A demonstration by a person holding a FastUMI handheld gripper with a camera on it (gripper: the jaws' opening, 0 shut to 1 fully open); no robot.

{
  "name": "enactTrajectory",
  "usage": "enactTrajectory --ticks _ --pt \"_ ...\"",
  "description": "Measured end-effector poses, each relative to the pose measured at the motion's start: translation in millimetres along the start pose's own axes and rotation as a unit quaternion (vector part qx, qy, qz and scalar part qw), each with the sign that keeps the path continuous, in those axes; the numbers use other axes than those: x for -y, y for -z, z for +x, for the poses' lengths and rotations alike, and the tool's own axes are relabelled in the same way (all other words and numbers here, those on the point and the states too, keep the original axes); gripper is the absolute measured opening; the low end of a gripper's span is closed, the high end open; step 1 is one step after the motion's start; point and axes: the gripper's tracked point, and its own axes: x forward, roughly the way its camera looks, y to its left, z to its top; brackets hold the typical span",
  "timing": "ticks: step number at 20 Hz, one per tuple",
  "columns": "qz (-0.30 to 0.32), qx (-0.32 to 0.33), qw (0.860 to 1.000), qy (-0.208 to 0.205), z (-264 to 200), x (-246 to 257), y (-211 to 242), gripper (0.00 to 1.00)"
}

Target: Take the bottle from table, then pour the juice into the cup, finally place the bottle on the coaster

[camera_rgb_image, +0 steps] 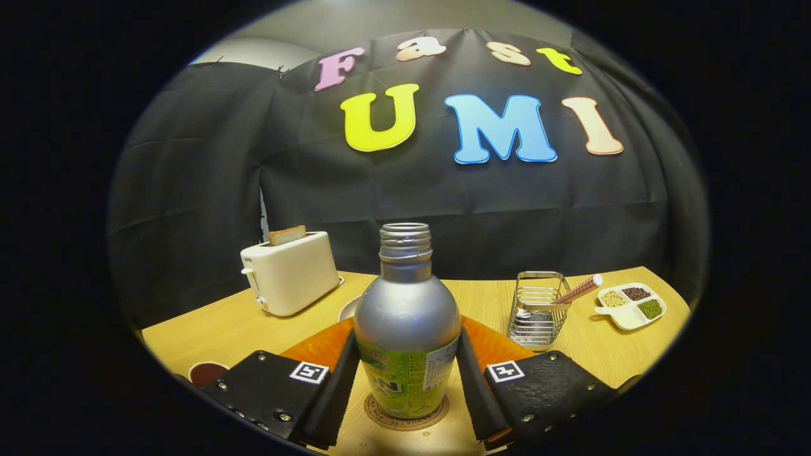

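Observation:
A silver metal bottle [406, 297] with a green label and an open threaded neck stands upright on a round brown coaster [405, 415]. My gripper [407, 337] holds it, both fingers pressed against the widest part of its body. Just behind the bottle on its left, the white rim of a cup [348, 308] peeks out; its inside is hidden. An orange mat [320, 345] lies under the cup area, beyond the fingers.
A white toaster [291, 273] holding a slice of bread stands far left on the wooden table [215, 329]. A wire basket [537, 310] with a striped straw sits to the right, a divided white dish [630, 304] of grains past it. A dark red round object [206, 372] lies near left.

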Motion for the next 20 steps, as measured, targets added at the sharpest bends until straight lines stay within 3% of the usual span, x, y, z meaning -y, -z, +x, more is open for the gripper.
enactTrajectory --ticks 16,18,19,20 --pt "-0.018 0.007 1.0 0.016 2 -2 18 0.78" --pt "-0.021 0.008 1.0 0.01 2 -7 16 0.84" --pt "-0.024 0.008 1.0 0.01 0 -8 13 0.95" --pt "-0.029 0.009 0.999 0.015 -2 -6 10 0.97"
